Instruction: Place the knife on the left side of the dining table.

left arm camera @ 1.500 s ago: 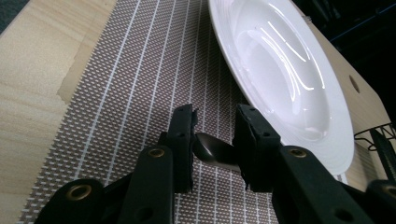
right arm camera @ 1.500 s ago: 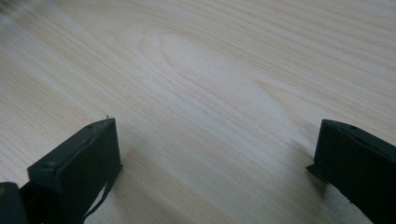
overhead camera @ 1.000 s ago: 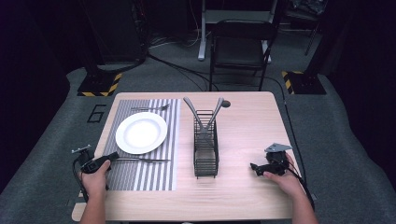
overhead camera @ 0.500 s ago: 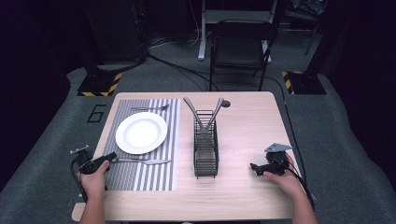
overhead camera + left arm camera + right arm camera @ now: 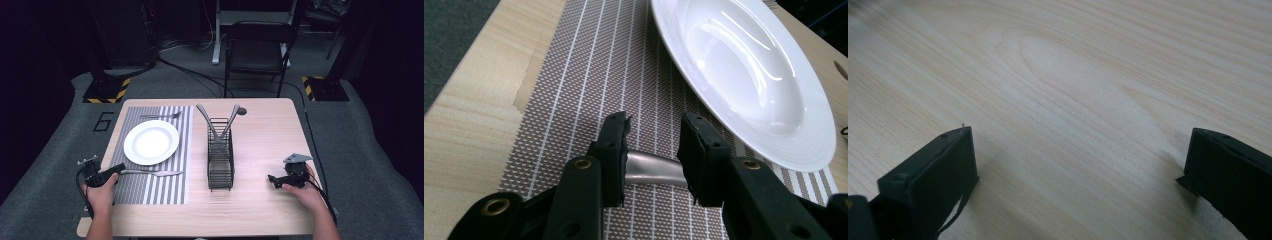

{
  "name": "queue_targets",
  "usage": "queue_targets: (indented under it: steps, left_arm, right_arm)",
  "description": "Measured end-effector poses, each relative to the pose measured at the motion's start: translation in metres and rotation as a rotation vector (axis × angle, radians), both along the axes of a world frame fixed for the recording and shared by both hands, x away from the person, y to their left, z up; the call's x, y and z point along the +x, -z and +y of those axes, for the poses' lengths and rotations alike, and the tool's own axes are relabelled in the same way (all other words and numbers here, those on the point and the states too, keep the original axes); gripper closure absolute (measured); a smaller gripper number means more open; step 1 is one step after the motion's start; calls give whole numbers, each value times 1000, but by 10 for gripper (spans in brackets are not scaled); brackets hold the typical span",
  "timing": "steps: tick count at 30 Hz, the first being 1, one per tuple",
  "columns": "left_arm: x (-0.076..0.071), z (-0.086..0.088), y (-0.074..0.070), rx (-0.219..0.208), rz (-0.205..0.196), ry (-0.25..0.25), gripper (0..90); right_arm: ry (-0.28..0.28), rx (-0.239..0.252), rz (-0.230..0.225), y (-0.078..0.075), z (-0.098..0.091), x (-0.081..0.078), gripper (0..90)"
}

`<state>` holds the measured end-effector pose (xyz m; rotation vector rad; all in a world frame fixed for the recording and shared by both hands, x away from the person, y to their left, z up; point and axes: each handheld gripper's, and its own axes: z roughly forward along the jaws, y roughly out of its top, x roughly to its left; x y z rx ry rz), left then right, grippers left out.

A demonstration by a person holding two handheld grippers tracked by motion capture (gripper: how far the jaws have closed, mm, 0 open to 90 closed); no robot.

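Note:
A silver utensil (image 5: 150,173) lies on the striped placemat (image 5: 182,150) just in front of the white plate (image 5: 151,142). My left gripper (image 5: 118,170) is at the utensil's handle end. In the left gripper view the curved handle (image 5: 651,170) runs across the gap between the jaws of the left gripper (image 5: 654,125). The jaws have just been opening, and the pads stand apart without pressing on the handle. My right gripper (image 5: 272,178) rests low at the table's right front. Its jaws (image 5: 1078,170) are spread wide over bare wood with nothing between them.
A black wire caddy (image 5: 220,160) stands mid-table, and two utensils (image 5: 207,120) lean out of its top. A fork (image 5: 160,116) lies on the placemat behind the plate. A folding chair (image 5: 257,50) stands beyond the far edge.
The left hand has shifted very slightly near the utensil's handle. The utensil, plate, caddy and right hand have kept their places.

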<state>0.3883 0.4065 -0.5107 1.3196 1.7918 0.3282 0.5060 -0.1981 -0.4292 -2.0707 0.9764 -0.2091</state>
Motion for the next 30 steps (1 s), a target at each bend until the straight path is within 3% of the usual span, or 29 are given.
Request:
queue_targets:
  steps: [3,8,18,22,30]
  left_arm:
    - [-2,-3,-4,22,-25,21,625]
    - [-6,-15,-15,23,-50,54,617]
    - [-8,-44,-33,95,-90,170,576]
    - [-7,-60,-38,111,-92,230,543]
    - [-8,-92,-46,189,-112,370,481]
  right_arm:
    - [0,-1,0,0,0,0,0]
    - [-1,-1,1,0,0,0,0]
    - [-1,-1,0,0,0,0,0]
    - [2,0,-1,0,0,0,0]
    - [2,0,-1,0,0,0,0]
